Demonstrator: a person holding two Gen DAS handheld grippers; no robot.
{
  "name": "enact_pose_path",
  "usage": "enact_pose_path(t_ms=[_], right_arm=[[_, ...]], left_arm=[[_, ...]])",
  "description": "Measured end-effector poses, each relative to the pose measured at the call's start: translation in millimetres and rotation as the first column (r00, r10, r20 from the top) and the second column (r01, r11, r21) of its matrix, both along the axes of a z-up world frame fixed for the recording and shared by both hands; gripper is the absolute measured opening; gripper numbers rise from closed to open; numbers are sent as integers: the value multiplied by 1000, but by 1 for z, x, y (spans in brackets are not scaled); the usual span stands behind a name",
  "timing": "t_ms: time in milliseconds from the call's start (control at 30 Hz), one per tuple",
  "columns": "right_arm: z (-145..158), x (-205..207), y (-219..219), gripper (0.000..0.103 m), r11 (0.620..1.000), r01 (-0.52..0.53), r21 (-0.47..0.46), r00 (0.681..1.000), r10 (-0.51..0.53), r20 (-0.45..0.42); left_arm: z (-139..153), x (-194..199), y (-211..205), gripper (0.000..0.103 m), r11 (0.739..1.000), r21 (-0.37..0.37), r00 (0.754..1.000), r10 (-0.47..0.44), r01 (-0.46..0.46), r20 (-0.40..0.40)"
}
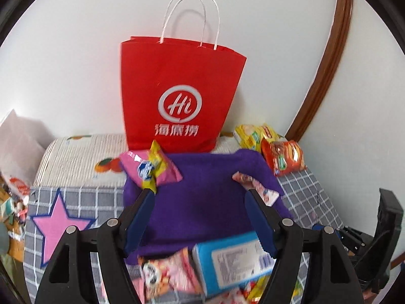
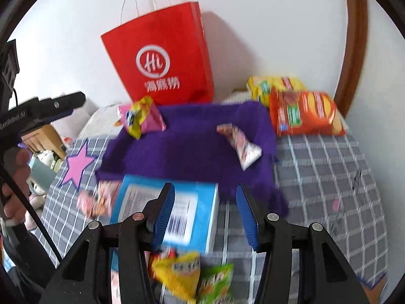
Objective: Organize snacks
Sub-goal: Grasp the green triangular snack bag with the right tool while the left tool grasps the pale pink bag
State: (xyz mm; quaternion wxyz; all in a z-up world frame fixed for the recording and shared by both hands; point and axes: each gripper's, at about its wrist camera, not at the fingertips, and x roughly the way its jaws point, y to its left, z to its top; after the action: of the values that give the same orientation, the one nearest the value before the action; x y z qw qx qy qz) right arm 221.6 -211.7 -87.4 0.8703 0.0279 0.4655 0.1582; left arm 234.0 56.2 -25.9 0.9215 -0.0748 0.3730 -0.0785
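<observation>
A purple fabric tray (image 1: 202,197) lies on the checked bedspread, also in the right wrist view (image 2: 192,147). On its far left rim rest a pink packet (image 1: 167,169) and a yellow packet (image 1: 155,167); a small pink-white packet (image 1: 255,185) leans on its right wall. A blue box (image 1: 233,261) and a pink snack bag (image 1: 172,271) lie in front of the tray. My left gripper (image 1: 200,192) is open and empty above the tray. My right gripper (image 2: 205,187) is open and empty over the blue box (image 2: 167,210) and the tray's near edge.
A red paper bag (image 1: 182,96) stands upright against the wall behind the tray. Yellow (image 2: 276,86) and orange (image 2: 303,114) snack bags lie at the back right. Yellow and green packets (image 2: 192,276) lie near my right gripper. Clutter sits beyond the bed's left edge.
</observation>
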Motion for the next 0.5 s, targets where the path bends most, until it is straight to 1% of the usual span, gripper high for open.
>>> enact_pose_path(t_ms=[100, 167, 200, 300, 400, 500], right_arm=[[-15, -21, -8, 50, 1000, 29, 0, 999, -29, -31], [-24, -34, -16, 50, 998, 57, 15, 997, -56, -54], [-31, -41, -20, 49, 997, 76, 18, 995, -75, -68], [-51, -51, -27, 38, 993, 121, -16, 987, -122, -106], [-68, -60, -27, 38, 990, 131, -44, 981, -136, -140], [-76, -73, -25, 38, 993, 112, -44, 983, -117, -141]], left_arm=[[-6, -22, 7, 72, 1000, 4, 1000, 11, -11, -7], [-13, -36, 14, 72, 1000, 2, 1000, 20, -20, -17], [-17, -42, 17, 72, 1000, 0, 999, 26, -26, -23], [-29, -56, 23, 72, 999, -11, 998, 38, -39, -43], [-40, -67, 26, 72, 999, -12, 997, 43, -44, -62], [-49, -78, 29, 72, 999, -9, 996, 52, -53, -74]])
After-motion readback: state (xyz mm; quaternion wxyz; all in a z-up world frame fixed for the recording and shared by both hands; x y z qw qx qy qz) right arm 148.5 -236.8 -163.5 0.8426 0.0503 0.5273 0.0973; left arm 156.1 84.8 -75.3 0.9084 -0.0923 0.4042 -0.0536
